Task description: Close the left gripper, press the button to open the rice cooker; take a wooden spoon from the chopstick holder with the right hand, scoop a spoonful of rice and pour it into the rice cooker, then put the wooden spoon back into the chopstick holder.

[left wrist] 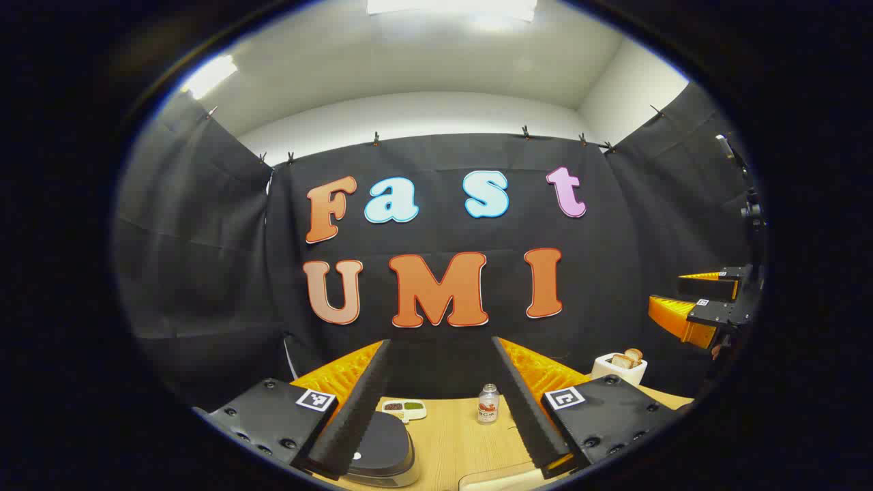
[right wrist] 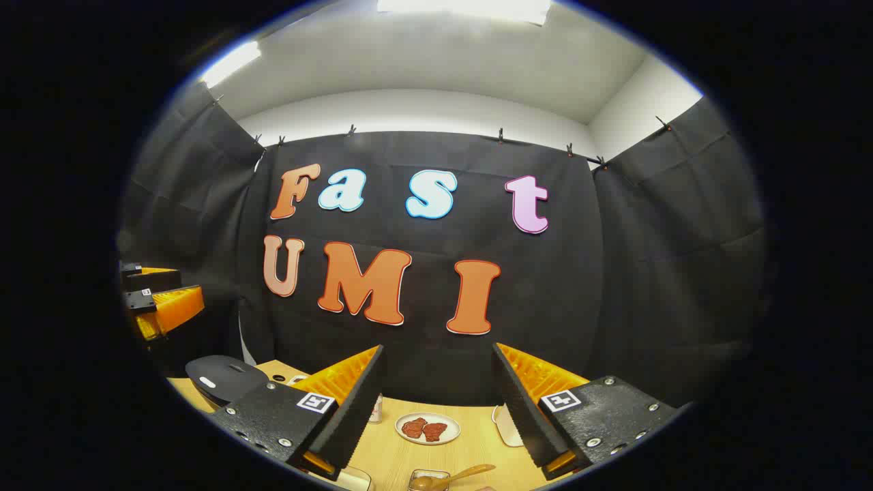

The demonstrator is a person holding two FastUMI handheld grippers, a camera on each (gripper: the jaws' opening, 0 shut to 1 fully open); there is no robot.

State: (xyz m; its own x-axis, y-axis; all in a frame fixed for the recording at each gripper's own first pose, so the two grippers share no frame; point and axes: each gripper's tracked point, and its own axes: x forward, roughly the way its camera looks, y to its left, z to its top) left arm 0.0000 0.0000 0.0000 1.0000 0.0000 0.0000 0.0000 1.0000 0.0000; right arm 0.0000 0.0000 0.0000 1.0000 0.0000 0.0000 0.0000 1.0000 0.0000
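Observation:
The rice cooker, silver with a dark shut lid, sits on the wooden table low between my left gripper's fingers, nearer the left finger. My left gripper is open with nothing between its fingers. In the right gripper view the cooker lies at the far left, and a wooden spoon rests at the bottom edge with its bowl end in a small clear box. My right gripper hangs open and empty above the table. Each gripper appears at the other view's edge: right, left.
A small bottle and a white two-part dish stand near the back wall. A white toaster with bread sits at the right. A plate of red meat and a white object lie ahead of the right gripper.

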